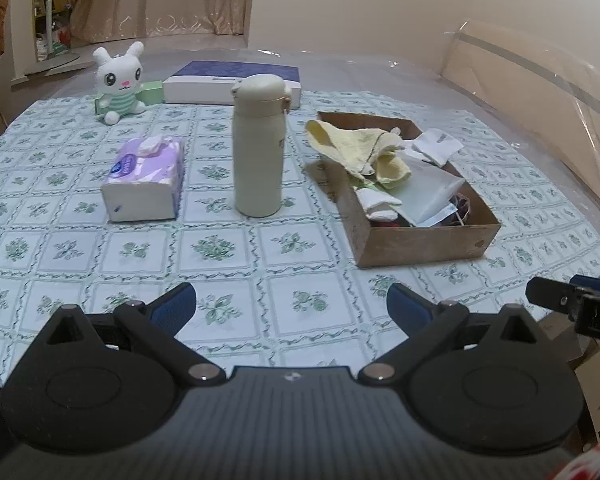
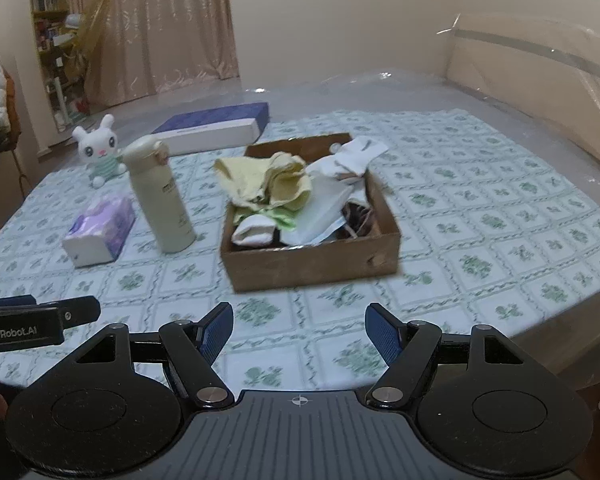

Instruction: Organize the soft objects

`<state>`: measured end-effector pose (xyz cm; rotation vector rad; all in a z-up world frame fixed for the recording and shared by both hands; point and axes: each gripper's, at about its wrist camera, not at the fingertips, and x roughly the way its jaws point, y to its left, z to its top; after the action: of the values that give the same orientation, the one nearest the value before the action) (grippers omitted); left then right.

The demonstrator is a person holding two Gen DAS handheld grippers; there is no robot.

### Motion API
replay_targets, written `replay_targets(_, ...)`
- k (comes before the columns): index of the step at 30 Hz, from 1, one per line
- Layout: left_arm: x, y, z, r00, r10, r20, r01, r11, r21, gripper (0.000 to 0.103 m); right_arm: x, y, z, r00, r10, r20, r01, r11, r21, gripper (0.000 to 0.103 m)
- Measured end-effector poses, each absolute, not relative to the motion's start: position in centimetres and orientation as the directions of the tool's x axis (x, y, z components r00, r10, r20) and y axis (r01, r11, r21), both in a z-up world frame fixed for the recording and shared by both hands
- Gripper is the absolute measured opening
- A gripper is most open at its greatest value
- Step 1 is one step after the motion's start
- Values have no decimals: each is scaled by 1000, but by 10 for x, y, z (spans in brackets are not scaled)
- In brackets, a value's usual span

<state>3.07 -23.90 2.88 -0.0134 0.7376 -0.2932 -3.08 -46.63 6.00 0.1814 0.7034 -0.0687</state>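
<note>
A home: curtains (image 2: pixel 156 28), cluttered bookshelf (image 2: pixel 48 12), floral tablecloth (image 1: pixel 220 248) on the table.

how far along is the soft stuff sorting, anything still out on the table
Done: the yellow cloth and white socks lie in the cardboard box. In hand: nothing; left gripper and right gripper both have open, empty jaws. Left: the plush bunny and tissue pack.

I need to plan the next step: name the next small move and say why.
Probably bring the right gripper forward to the yellow cloth, which spills over the edge of the cardboard box. Both grippers are open and empty, well short of the box, and the left gripper faces the bottle instead.
</note>
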Motion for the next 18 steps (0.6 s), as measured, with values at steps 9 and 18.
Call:
replay_targets(9, 19, -224, 25, 702, -251, -667, 251, 963, -98, 101, -31, -446, 52, 742, 11, -671, 94, 988, 120, 73)
replay_targets(18, 18, -225, 18, 690, -246, -681, 256, 963, -89, 101, -28, -440, 50, 740, 25, -672, 77, 989, 123, 73)
